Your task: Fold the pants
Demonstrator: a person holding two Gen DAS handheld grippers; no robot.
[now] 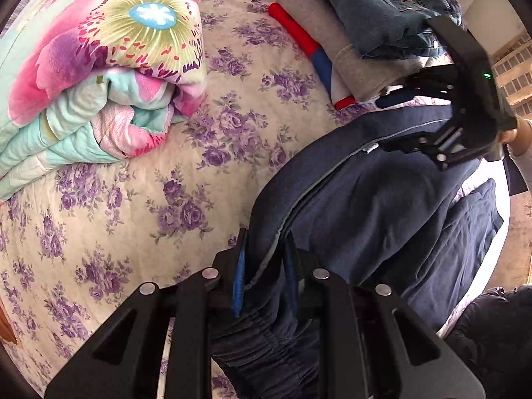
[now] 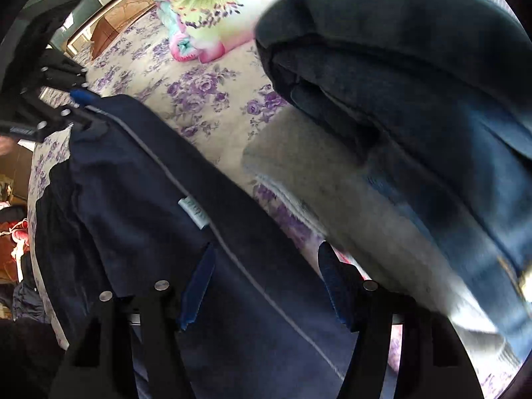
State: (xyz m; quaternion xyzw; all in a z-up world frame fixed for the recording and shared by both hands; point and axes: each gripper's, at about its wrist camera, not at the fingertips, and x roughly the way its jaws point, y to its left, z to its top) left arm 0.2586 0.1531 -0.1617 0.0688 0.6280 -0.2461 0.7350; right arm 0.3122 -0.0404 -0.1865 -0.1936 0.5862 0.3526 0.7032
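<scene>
**Now your left gripper pinches the pants**

Look at the left wrist view first. Your left gripper (image 1: 264,272) is at the bottom middle of the frame. Its two blue pads are pressed close together on the edge of the dark blue pants (image 1: 382,206), right by the stretchy waistband. The cloth is squeezed between the pads.

The pants fill the lower right of that frame. They lie on the bed sheet (image 1: 139,206), which is cream with purple flowers. A thin grey line runs along the pants, and a small white tag sits on it.

Your right gripper (image 1: 404,98) shows in the upper right of the left wrist view, at the far edge of the pants. A bit of a hand shows behind it at the right edge.

Next, the right wrist view. Your right gripper (image 2: 266,282) is at the bottom middle. Its blue fingers (image 2: 199,282) are spread wide apart. The pants (image 2: 139,183) lie under and between them, but the pads do not press on the cloth. This picture is blurry on the right side.

Your left gripper (image 2: 78,106) shows in the upper left of the right wrist view, holding the far end of the pants.

A folded flower blanket (image 1: 99,66) in pink, green and yellow sits in the upper left of the left wrist view. A pile of folded clothes (image 1: 365,26) sits at the top right, just beside the pants, with jeans on top, grey cloth under them, and something red and blue at the bottom.
</scene>
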